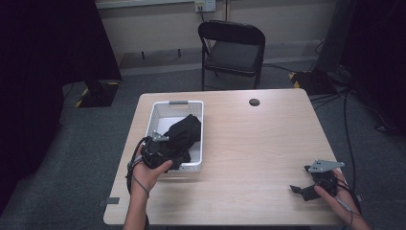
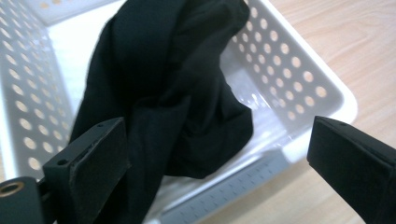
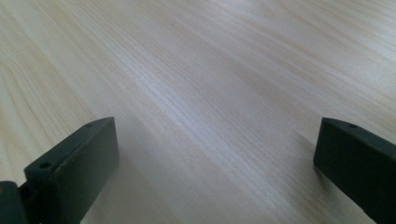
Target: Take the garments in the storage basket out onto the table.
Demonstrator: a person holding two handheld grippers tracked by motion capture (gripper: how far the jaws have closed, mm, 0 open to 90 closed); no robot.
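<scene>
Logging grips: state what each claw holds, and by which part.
Nothing is held. The left claw is open at the black cloth in the white basket; the right claw is open over the table.

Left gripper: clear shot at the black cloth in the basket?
Probably yes. The left gripper is open right at the black cloth, which lies heaped in the white basket with nothing over it.
</scene>
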